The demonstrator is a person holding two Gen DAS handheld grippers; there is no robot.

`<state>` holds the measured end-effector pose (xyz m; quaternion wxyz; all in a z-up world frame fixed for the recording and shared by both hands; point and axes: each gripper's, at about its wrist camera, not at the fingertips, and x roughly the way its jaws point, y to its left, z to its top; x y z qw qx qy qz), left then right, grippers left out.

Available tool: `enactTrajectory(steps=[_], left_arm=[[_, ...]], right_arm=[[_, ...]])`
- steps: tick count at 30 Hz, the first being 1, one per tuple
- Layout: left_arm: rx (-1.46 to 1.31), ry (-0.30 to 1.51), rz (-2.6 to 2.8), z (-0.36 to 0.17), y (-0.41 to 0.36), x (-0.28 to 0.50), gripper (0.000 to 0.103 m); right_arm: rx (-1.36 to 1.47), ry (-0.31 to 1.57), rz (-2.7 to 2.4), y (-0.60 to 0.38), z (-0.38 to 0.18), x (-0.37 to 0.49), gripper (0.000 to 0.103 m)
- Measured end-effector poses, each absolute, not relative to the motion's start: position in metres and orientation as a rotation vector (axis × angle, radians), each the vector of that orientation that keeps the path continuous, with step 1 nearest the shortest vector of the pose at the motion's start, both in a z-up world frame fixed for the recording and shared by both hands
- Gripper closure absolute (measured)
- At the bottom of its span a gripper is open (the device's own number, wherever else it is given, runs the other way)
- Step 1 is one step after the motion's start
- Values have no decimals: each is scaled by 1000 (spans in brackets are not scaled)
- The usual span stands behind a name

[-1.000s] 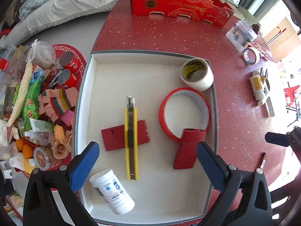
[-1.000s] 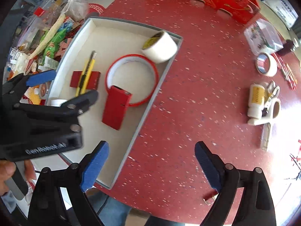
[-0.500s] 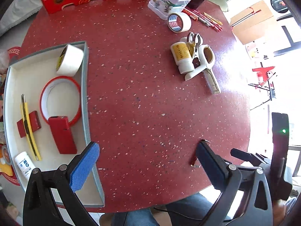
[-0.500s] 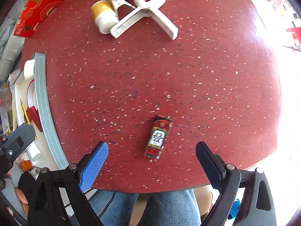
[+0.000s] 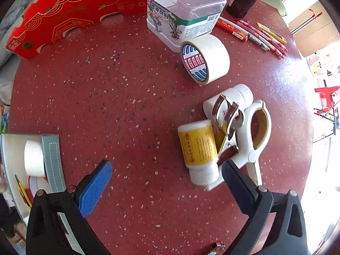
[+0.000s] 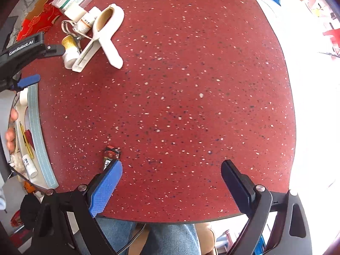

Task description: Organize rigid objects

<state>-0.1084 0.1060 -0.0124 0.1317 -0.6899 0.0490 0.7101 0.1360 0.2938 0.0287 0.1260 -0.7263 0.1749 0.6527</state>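
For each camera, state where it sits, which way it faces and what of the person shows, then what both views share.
Left wrist: on the left gripper, jaws open, looking down the table at the tape and yellow bottle; no body visible.
Right wrist: on the right gripper, jaws open, looking across the table; jeans and fingers show.
Shared: white clamp, tray.

Likely home: round red table [image 5: 106, 85], sofa behind.

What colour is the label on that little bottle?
Yellow label on a white bottle, clearest in the left wrist view.
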Motion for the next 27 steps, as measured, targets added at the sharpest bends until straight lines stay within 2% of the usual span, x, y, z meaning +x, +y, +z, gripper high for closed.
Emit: enactTrajectory(steps=[5, 9, 13, 27], left_arm=[[-1993, 218, 2045, -27, 124, -117, 0], [-2052, 140, 2059, -37, 105, -126, 0], [-2071, 145, 2045, -45, 95, -129, 0], [-2075, 88, 2062, -60, 55, -115, 0]], right_arm=[[-2098, 558, 1879, 315, 31, 133, 8], [-2093, 548, 1902, 330, 42, 122, 8], [-2089, 526, 1929, 332, 45, 101, 8], [-1948, 438, 1994, 309, 37, -64, 8]])
